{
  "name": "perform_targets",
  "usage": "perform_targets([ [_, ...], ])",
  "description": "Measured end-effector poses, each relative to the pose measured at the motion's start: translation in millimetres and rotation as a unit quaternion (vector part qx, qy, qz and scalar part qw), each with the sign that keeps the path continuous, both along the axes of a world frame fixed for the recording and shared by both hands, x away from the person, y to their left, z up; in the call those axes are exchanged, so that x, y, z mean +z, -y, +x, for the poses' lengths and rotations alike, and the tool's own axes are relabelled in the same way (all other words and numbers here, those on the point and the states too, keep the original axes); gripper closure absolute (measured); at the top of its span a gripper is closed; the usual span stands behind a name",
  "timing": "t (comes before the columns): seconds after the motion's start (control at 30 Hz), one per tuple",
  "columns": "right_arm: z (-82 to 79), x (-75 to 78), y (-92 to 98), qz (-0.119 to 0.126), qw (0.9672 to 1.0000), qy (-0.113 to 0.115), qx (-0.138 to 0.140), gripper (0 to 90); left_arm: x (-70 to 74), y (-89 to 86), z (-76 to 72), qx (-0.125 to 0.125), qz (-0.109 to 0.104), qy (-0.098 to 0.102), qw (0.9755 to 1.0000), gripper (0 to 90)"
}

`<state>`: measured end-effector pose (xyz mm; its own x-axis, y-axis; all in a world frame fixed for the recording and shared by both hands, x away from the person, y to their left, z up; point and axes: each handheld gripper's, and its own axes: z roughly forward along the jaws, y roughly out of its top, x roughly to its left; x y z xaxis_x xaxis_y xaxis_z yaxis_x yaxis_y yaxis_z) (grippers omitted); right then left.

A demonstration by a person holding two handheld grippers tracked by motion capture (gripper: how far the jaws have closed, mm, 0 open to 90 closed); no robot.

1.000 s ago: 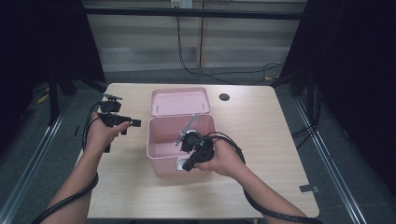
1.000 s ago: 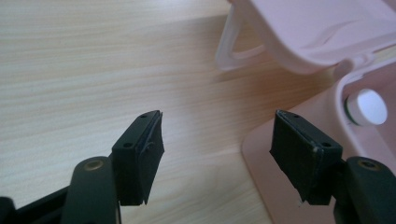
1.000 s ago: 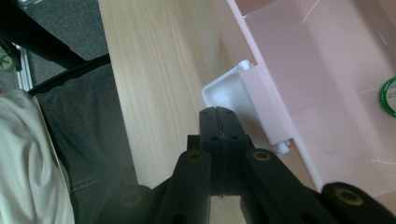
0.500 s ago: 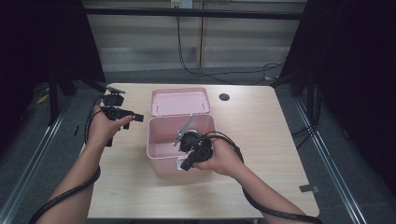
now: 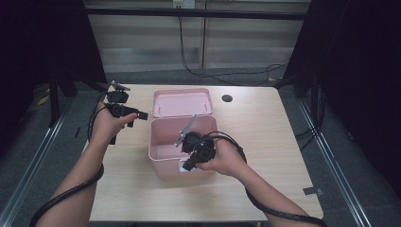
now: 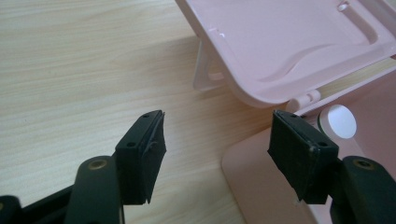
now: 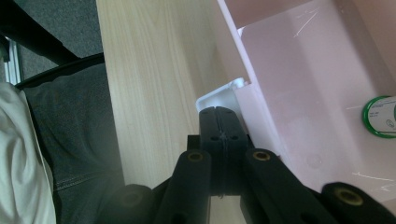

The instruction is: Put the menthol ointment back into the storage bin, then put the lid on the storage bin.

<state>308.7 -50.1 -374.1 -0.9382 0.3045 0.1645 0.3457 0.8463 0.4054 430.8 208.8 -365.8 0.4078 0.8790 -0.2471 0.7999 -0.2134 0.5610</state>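
The bench [image 5: 265, 142] carries one big thing, the pink box [image 5: 163, 150], which sits near the middle, a little toward the near edge. Its lid [image 5: 182, 102] is swung fully back toward the far edge and lies flat on the wood.

My right tool [image 5: 189, 163] is down at the box's near wall. In the right gripper view its jaws are pressed tight together by the white latch tab [image 7: 219, 95] on the box's front, with nothing between them that I can make out; they seem to bear on the wall or tab rather than pinch it. If I push or twist there, I judge the light box will skid across the bench or tip, since nothing else pins it.

My left tool [image 5: 128, 112] hovers off the box's left side, toward the left edge, jaws wide and empty. Swinging it in carelessly, I could knock the lid's hinge corner [image 6: 299, 99] and slam the lid onto the right tool.

Smallest: a green-rimmed roll [image 7: 384, 116] lies on the box floor. A jolt could send it rolling out of reach against a wall.
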Motion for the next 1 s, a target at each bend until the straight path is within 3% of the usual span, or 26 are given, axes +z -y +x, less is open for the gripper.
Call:
perform_targets([
  [0.27,0.0,-0.4,1.4,0.004,1.0000,-0.004,-0.002,90.0,6.4,9.0,9.0,0.001,0.000,-0.001,1.0000,36.2],
  [1.0,2.2,-2.0,4.5,0.019,0.9998,-0.007,-0.001,90.0,10.9,29.8,55.6,0.013,0.010,-0.037,0.9992,40.2],
])
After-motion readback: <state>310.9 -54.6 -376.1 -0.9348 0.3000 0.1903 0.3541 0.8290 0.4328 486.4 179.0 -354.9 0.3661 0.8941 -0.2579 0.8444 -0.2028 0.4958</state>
